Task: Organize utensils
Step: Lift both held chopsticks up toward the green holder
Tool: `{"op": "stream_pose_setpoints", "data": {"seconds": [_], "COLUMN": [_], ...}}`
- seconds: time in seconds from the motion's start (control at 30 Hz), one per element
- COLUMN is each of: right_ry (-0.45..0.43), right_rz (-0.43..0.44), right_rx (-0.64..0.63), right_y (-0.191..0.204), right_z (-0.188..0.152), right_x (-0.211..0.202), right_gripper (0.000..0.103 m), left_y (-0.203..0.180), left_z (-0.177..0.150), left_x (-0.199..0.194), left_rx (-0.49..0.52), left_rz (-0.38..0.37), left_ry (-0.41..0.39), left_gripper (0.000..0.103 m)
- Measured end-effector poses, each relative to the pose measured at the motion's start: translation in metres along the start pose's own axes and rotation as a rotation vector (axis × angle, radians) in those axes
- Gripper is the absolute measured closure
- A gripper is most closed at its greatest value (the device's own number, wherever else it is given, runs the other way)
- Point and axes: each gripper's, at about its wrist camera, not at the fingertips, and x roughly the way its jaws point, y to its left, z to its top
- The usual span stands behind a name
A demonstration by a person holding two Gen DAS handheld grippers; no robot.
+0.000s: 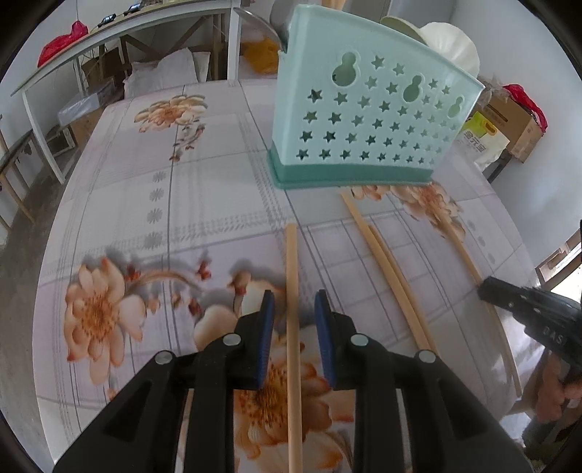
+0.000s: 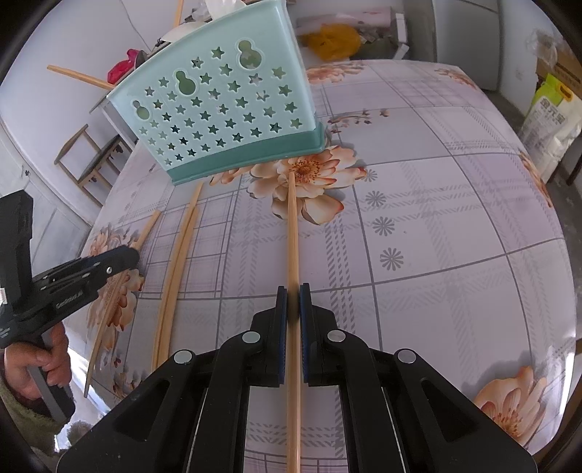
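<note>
A pale green utensil holder (image 1: 363, 120) with star-shaped holes stands upright on the flowered tablecloth (image 1: 203, 203). Wooden chopsticks lie in front of it. One chopstick (image 1: 293, 269) runs between the fingers of my left gripper (image 1: 294, 303), which is open, with a gap on each side of the stick. In the right wrist view, my right gripper (image 2: 293, 291) is shut on another chopstick (image 2: 293, 225) whose far tip points at the holder (image 2: 225, 105). A pair of chopsticks (image 2: 178, 262) lies between the two grippers. The left gripper (image 2: 127, 254) shows at the left, held by a hand.
Bowls and a metal ladle (image 1: 447, 43) stick up behind the holder. Off the table are a white bench (image 1: 120, 32), a wooden chair (image 2: 91, 160), cardboard boxes (image 1: 516, 123) and a rice bag (image 2: 553, 120). The tablecloth edge (image 2: 567, 291) curves close on the right.
</note>
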Motion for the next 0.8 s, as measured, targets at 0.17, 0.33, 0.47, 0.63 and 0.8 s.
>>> {"op": "stream_pose_setpoints", "data": {"seconds": [0.17,0.33,0.47,0.63,0.8], "right_ry": [0.013,0.022,0.019,0.023,0.032], "right_rz": [0.012,0.016,0.014,0.043,0.053], "right_rx": [0.001,-0.001,-0.012,0.001,0.014], "right_y": [-0.002,-0.001,0.002,0.001,0.001], "right_z": [0.003,0.012,0.018,0.027,0.032], "right_x": [0.001,0.007,0.012,0.018,0.021], "right_gripper": [0.098,0.097,0.097,0.097,0.097], "left_y": [0.002,0.003,0.003,0.003,0.002], "left_z": [0.003,0.002,0.002,0.001,0.001], "left_x": [0.003,0.003,0.003,0.003,0.003], "left_rx": [-0.011,-0.006,-0.011,-0.01,-0.011], "left_rz": [0.012,0.013,0.011,0.016,0.019], "left_ry": [-0.022,-0.031,-0.033,-0.038,-0.039], "left_gripper": [0.091,0.092,0.092,0.092,0.092]}}
